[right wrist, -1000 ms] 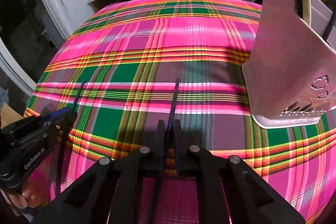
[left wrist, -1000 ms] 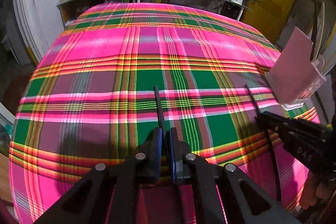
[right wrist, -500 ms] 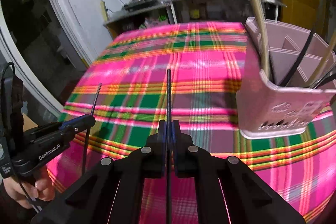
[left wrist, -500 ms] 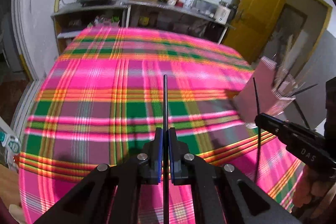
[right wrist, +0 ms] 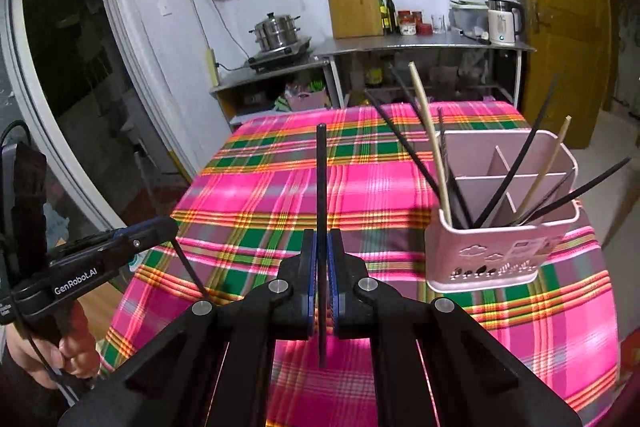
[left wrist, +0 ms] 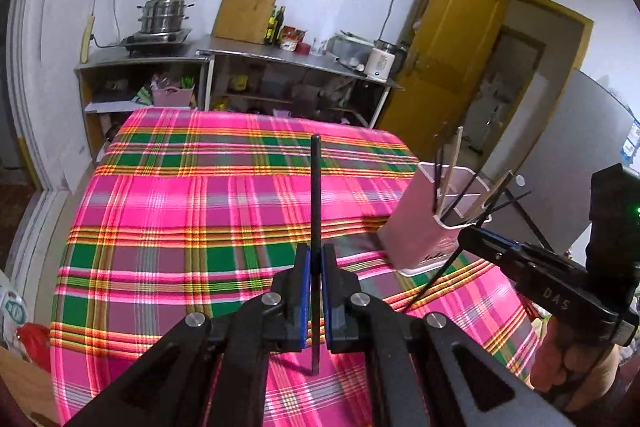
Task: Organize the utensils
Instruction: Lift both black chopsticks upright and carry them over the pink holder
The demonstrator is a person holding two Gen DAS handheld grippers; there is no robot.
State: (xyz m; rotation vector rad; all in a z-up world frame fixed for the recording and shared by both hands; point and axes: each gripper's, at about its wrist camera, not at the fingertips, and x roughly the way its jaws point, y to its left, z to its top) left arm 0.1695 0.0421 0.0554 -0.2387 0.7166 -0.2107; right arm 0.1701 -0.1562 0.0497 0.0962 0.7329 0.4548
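Note:
My left gripper (left wrist: 316, 259) is shut on a black chopstick (left wrist: 316, 195) that stands upright, held above the plaid tablecloth (left wrist: 200, 227). My right gripper (right wrist: 322, 243) is shut on another black chopstick (right wrist: 321, 179), also upright. A pink divided utensil holder (right wrist: 500, 247) stands on the table's right side, to the right of both grippers, with several black and pale chopsticks leaning in it. It also shows in the left wrist view (left wrist: 436, 223). The right gripper (left wrist: 472, 237) shows there in front of the holder, and the left gripper (right wrist: 170, 225) shows at the left of the right wrist view.
Behind the table stand metal shelves (right wrist: 420, 47) with a steamer pot (right wrist: 276, 31), a wooden block (right wrist: 352, 5), bottles and a kettle (right wrist: 502, 21). A yellow door (left wrist: 448, 47) is at the right. The table's left edge drops toward a dark doorway (right wrist: 72, 47).
Both grippers have lifted off the tablecloth with their chopsticks and tilted them upright. The view has risen, so the room and the holder's open top now show.

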